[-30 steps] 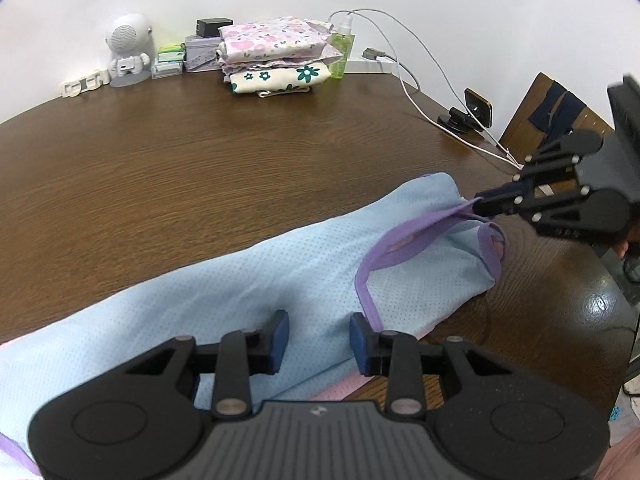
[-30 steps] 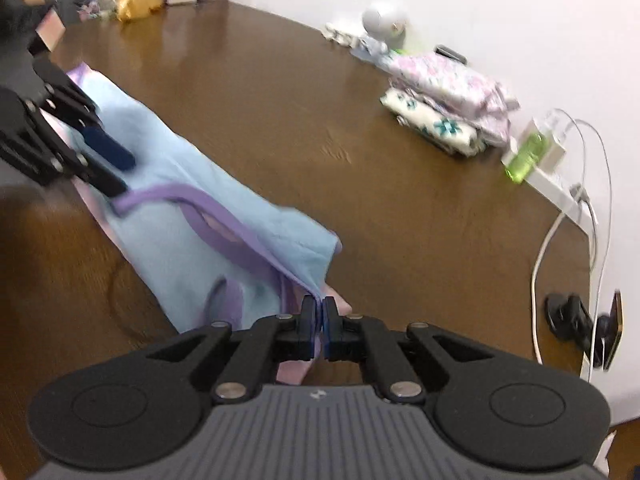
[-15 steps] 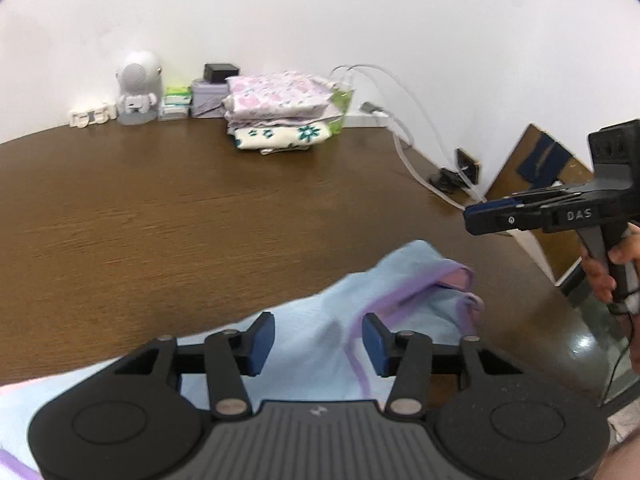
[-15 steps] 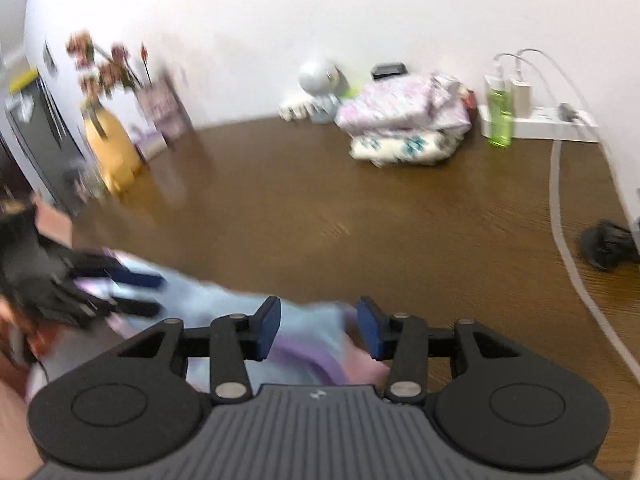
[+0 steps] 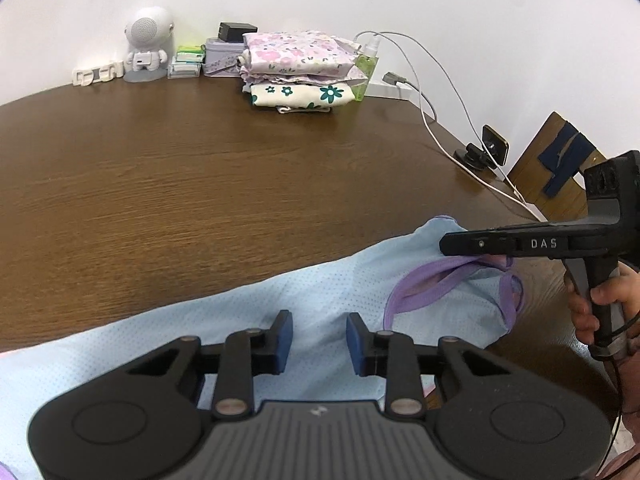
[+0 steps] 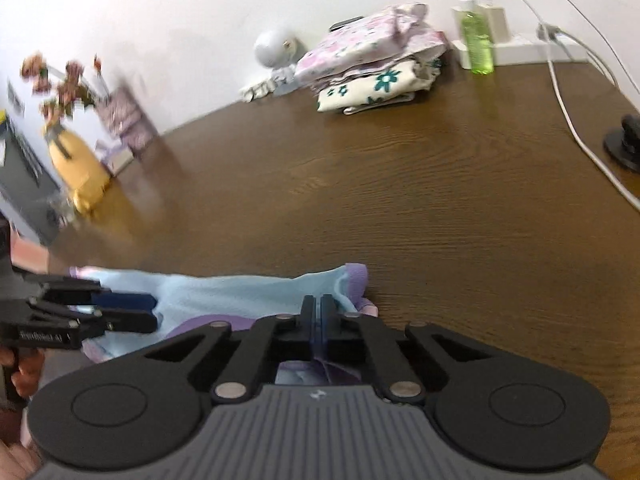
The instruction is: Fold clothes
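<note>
Between the fingers of the right gripper, which are pressed together, a fold of the garment is pinched at its purple-trimmed end. The garment is a light blue mesh piece with purple binding at the openings; it is spread along the near edge of the counter, with its far right corner bunched up. A pink layer is glimpsed under it.

Half a second ago the right fingers were seen apart above the cloth; now they are shut on it, and the right gripper is seen lower and nearer the cloth. In the left view the right gripper is now laid across the trim, where before it was held clear above.

The fingers of the left gripper are kept at a narrow gap and are closing; blue cloth is seen beyond the gap, but no pinch is shown. A stack of folded clothes is set at the far side.
</note>
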